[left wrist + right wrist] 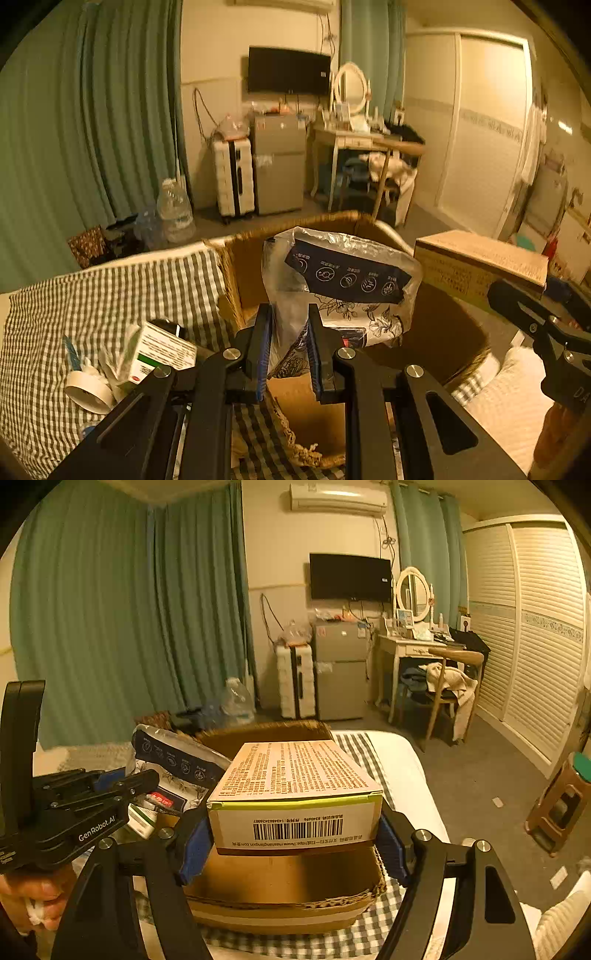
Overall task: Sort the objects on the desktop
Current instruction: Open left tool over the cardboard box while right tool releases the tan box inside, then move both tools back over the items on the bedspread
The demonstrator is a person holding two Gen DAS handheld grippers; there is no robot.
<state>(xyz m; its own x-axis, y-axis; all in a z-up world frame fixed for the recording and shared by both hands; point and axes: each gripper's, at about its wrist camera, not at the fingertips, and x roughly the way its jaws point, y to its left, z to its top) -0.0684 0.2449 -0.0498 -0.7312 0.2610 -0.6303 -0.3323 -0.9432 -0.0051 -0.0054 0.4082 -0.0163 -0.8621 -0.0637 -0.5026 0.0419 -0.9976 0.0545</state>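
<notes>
We're over the bed w/ its checked blanket (pixel 110 291), and an open cardboard box (pixel 288 882) sits on it. Right gripper (pixel 295 834) is clamped on a printed carton (pixel 295 794), pads on both ends, carton held just above the box. Left gripper (pixel 290 347) is pinched on a crinkly plastic bag (pixel 343 273), which hangs over the box interior. Smaller stuff lies on the blanket left of the box: a green/white med box (pixel 162 354) & a tape roll (pixel 90 391), touching each other.

curtains (pixel 129 609) green | TV (pixel 350 576) wall-mounted | wardrobe (pixel 535 627) white | light warm
</notes>
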